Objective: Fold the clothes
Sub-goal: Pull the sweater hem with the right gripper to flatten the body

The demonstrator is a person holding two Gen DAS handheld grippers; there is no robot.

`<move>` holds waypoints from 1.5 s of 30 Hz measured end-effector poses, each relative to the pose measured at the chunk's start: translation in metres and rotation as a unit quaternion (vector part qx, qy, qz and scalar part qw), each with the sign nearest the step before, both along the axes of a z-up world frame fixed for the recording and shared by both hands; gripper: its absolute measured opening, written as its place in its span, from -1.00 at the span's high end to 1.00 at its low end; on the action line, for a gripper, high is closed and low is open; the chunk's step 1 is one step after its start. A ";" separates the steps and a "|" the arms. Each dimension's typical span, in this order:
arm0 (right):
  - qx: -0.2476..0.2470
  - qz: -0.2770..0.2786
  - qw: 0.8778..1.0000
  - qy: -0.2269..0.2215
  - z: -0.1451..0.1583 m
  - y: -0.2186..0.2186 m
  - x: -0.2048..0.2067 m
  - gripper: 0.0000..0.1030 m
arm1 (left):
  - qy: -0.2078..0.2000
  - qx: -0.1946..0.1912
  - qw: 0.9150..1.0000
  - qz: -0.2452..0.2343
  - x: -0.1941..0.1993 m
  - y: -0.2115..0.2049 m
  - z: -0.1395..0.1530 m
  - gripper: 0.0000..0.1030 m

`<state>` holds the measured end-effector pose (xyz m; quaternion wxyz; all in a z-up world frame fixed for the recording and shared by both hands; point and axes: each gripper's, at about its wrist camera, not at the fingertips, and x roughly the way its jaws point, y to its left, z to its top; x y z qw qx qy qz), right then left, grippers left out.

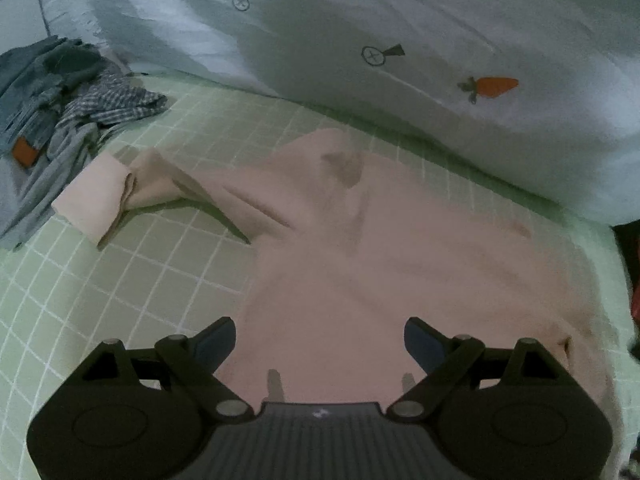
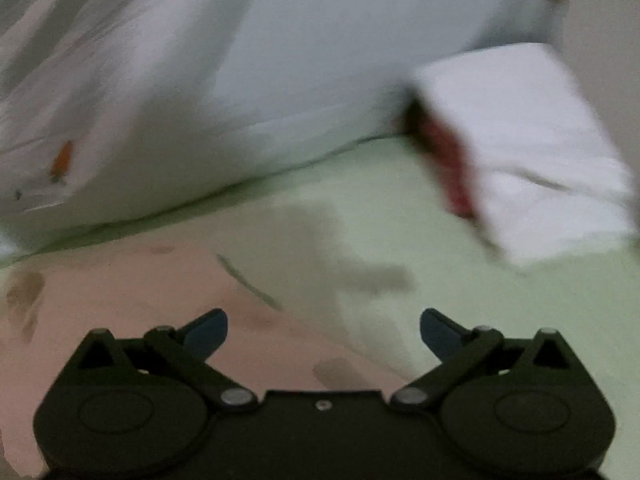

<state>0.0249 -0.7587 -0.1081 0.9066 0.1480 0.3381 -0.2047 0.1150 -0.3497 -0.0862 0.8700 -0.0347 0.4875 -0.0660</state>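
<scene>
A pale pink long-sleeved top [image 1: 360, 248] lies spread on the green checked bed sheet [image 1: 120, 280]. One sleeve [image 1: 132, 192] reaches out to the left, its cuff folded. My left gripper [image 1: 319, 340] is open and empty, hovering just above the top's near part. In the right wrist view, which is blurred by motion, the pink top [image 2: 120, 312] fills the lower left. My right gripper [image 2: 323, 330] is open and empty over the top's right edge, where it meets the sheet [image 2: 500, 312].
A white duvet [image 1: 360, 40] with carrot prints is bunched along the far side. A pile of jeans and a checked garment [image 1: 60, 92] lies at far left. A white pillow [image 2: 532, 152] with something red [image 2: 452, 168] beside it sits at far right.
</scene>
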 end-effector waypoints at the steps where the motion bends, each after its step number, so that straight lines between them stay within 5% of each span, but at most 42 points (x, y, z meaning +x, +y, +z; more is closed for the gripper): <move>1: 0.006 0.027 1.000 0.008 -0.004 -0.001 0.020 -1.00 | 0.000 0.003 1.000 -0.002 0.002 -0.002 0.000 -0.78; 3: 0.027 0.077 0.996 0.019 -0.012 -0.001 0.054 -0.93 | 0.004 0.007 1.000 -0.004 0.005 -0.004 -0.003 -0.78; 6: 0.046 0.132 0.989 0.047 -0.027 0.002 0.093 -0.33 | 0.011 0.011 1.000 -0.005 0.010 -0.007 -0.008 -0.78; 7: 0.054 0.140 0.987 0.058 -0.031 0.002 0.101 0.01 | 0.013 0.013 1.000 -0.004 0.011 -0.008 -0.009 -0.78; 10: 0.066 0.164 0.981 0.077 -0.039 0.004 0.119 0.42 | 0.015 0.020 1.000 -0.004 0.014 -0.009 -0.011 -0.78; 11: 0.070 0.175 0.979 0.080 -0.039 0.003 0.121 0.80 | 0.015 0.023 1.000 -0.003 0.015 -0.009 -0.012 -0.78; 14: 0.058 0.186 0.978 0.077 -0.037 -0.004 0.134 0.95 | 0.013 0.026 1.000 0.000 0.019 -0.008 -0.012 -0.78; 21: 0.049 0.126 0.990 0.033 -0.035 -0.030 0.174 0.94 | -0.001 0.025 1.000 0.010 0.019 0.000 -0.003 -0.78; 25: 0.006 0.090 0.995 0.037 -0.020 -0.025 0.165 0.56 | -0.014 0.022 0.999 0.022 0.012 0.009 0.003 -0.78; 26: -0.014 0.085 0.996 0.034 -0.015 -0.014 0.155 0.21 | -0.019 0.021 0.999 0.025 0.009 0.012 0.005 -0.78; 27: -0.034 0.083 0.996 0.029 -0.011 0.001 0.141 0.08 | -0.023 0.020 0.999 0.028 0.006 0.015 0.008 -0.78; 30: -0.046 0.083 0.995 0.020 -0.004 0.043 0.090 -0.05 | -0.037 0.012 0.999 0.035 -0.006 0.024 0.016 -0.78; 33: -0.001 0.108 0.994 0.019 -0.010 0.090 0.035 -0.44 | -0.051 0.003 0.998 0.040 -0.021 0.033 0.025 -0.78; 39: 0.038 0.140 0.988 0.061 -0.025 0.163 -0.033 -0.66 | -0.072 0.016 0.997 0.027 -0.055 0.053 0.031 -0.78; 45: 0.033 0.117 0.987 0.106 -0.039 0.202 -0.051 -0.93 | -0.071 0.037 0.997 0.007 -0.077 0.096 0.031 -0.78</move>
